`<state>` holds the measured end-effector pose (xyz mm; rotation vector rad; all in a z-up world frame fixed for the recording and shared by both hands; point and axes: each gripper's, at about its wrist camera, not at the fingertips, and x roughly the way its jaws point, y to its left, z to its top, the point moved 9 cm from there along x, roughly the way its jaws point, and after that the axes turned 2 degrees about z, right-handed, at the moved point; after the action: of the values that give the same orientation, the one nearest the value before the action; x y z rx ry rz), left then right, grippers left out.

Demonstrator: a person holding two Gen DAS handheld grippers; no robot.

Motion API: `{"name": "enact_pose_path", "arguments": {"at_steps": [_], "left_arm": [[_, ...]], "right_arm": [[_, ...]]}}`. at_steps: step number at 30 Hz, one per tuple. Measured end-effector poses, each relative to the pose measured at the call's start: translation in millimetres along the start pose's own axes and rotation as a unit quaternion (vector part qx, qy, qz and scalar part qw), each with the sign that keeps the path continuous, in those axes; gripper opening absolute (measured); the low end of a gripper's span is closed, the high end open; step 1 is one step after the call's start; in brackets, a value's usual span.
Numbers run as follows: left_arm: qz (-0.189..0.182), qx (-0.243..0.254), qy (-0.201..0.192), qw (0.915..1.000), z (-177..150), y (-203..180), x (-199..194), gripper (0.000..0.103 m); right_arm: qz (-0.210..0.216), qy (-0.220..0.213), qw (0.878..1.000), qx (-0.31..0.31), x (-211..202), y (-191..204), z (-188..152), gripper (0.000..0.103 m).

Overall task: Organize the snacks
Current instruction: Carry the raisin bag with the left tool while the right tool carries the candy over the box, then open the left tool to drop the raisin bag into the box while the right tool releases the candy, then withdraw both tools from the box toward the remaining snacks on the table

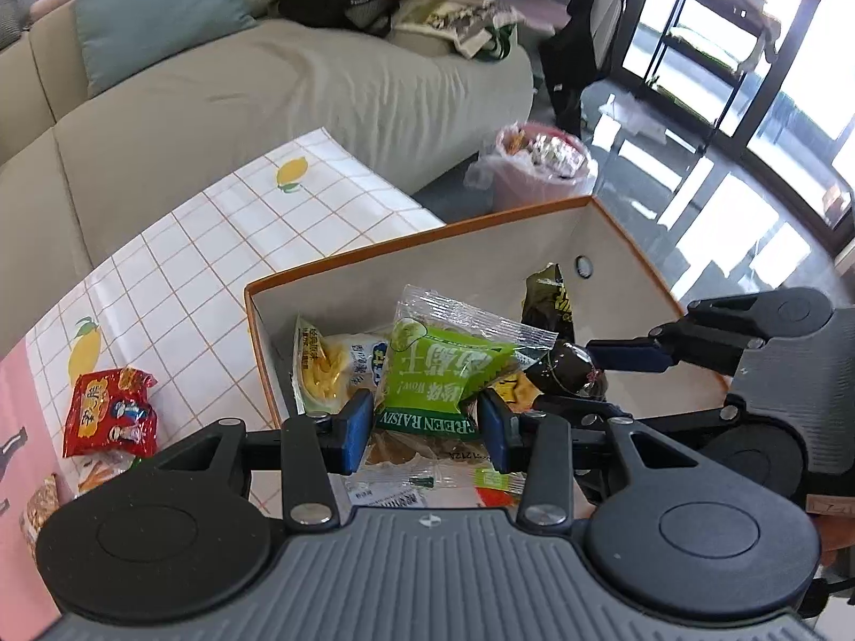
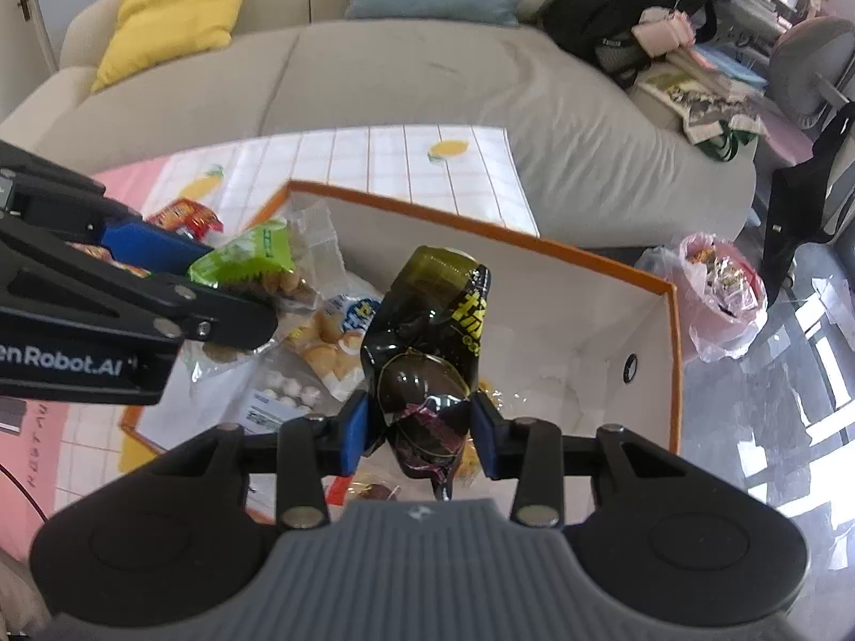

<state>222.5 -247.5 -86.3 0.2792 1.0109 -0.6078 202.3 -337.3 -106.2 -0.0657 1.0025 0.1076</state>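
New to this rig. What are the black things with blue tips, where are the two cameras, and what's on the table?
No robot here: a person carries a hand-held gripper in each hand, each with two blue-padded fingers and a fisheye camera looking along them. One picture is from the left one, the other from the right.

The left hand-held gripper is shut on a green raisin packet. The right hand-held gripper is shut on a dark wrapped snack. Both hang over an orange-edged box that already holds several packets. The box stands on a lemon-print tablecloth, where a red packet lies outside it. A sofa is behind.

checked tablecloth [image 1: 214, 245] bears orange-rimmed box [image 1: 342, 259], red snack packet [image 1: 109, 411].
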Motion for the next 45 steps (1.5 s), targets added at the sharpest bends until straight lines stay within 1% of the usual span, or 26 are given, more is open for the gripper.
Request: {"name": "enact_pose_path", "arguments": {"at_steps": [9,15,22,25,31,35,37,39,42,45], "left_arm": [[0.017,0.044,0.028,0.9985,5,-3,36,0.048],[0.027,0.049,0.051,0.9971,5,-1,51,0.048],[0.035,0.049,0.072,0.9956,2,2,58,0.049],[0.036,0.042,0.079,0.9954,-1,4,59,0.049],[0.039,0.034,0.071,0.9961,0,6,52,0.050],[0.038,0.032,0.058,0.9971,3,6,40,0.055],[0.038,0.033,0.050,0.9975,4,6,31,0.058],[0.039,0.031,0.042,0.9979,3,6,24,0.060],[0.044,0.030,0.028,0.9982,2,9,9,0.061],[0.054,0.025,0.010,0.9982,-1,15,-10,0.061]], "right_arm": [[-0.005,0.053,0.998,-0.019,42,-9,-1,0.039],[-0.008,0.076,0.997,-0.023,59,-11,-5,0.040],[-0.005,0.089,0.995,-0.035,66,-8,-7,0.043],[-0.002,0.093,0.995,-0.032,68,-7,-8,0.044],[-0.005,0.098,0.995,-0.036,72,-7,-6,0.049],[-0.008,0.099,0.994,-0.034,71,-6,-5,0.050],[-0.013,0.096,0.995,-0.029,67,-5,-4,0.056],[-0.023,0.088,0.995,-0.029,60,-6,0,0.074],[-0.034,0.073,0.996,-0.034,46,-4,5,0.077],[-0.051,0.045,0.997,-0.032,26,-1,10,0.080]]}}
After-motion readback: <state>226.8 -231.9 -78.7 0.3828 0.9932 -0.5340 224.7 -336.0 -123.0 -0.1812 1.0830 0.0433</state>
